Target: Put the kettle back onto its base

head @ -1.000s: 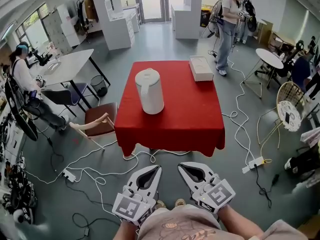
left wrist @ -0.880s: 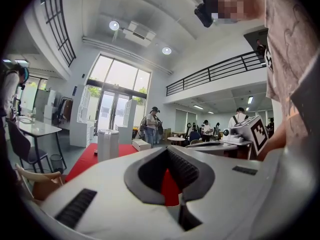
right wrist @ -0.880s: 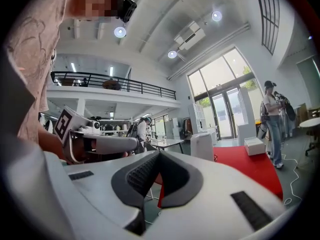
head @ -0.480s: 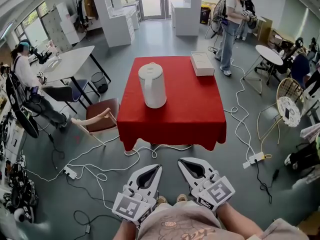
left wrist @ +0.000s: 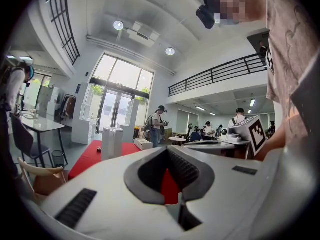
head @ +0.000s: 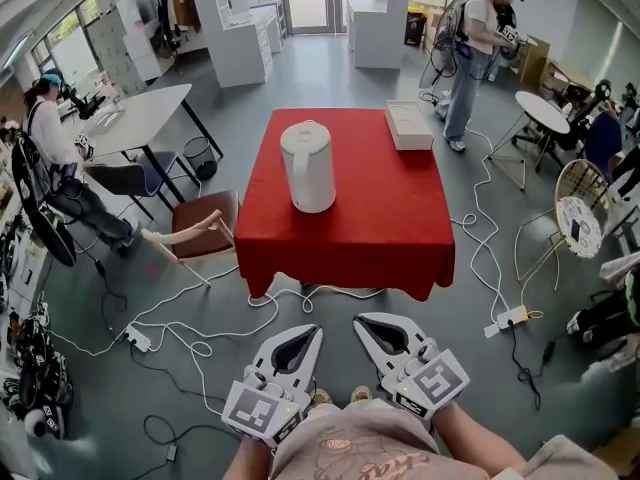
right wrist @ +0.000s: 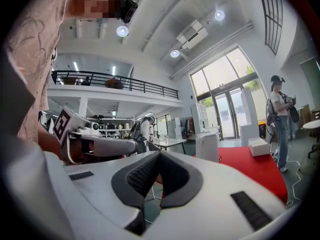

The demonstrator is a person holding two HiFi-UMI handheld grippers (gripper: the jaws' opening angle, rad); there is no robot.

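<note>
A tall white kettle (head: 308, 166) stands upright on the red-clothed table (head: 380, 228), left of its middle; I cannot make out a separate base. It also shows far ahead as the kettle (left wrist: 112, 142) in the left gripper view and the kettle (right wrist: 207, 146) in the right gripper view. My left gripper (head: 314, 330) and right gripper (head: 360, 320) hang side by side low in the head view, well short of the table's near edge. Both are shut with nothing between their jaws, as the left gripper (left wrist: 167, 149) and right gripper (right wrist: 160, 153) show in their own views.
A flat white box (head: 409, 125) lies at the table's far right corner. A wooden chair (head: 200, 233) leans by the table's left side. White cables (head: 190, 343) and a power strip (head: 512, 321) cross the floor. People stand and sit around the room; a round table (head: 540, 116) is at the right.
The head view has shifted a little, so the table and kettle sit slightly higher and further right. Both grippers have kept still and shut. The standing person at the back has stepped right.
</note>
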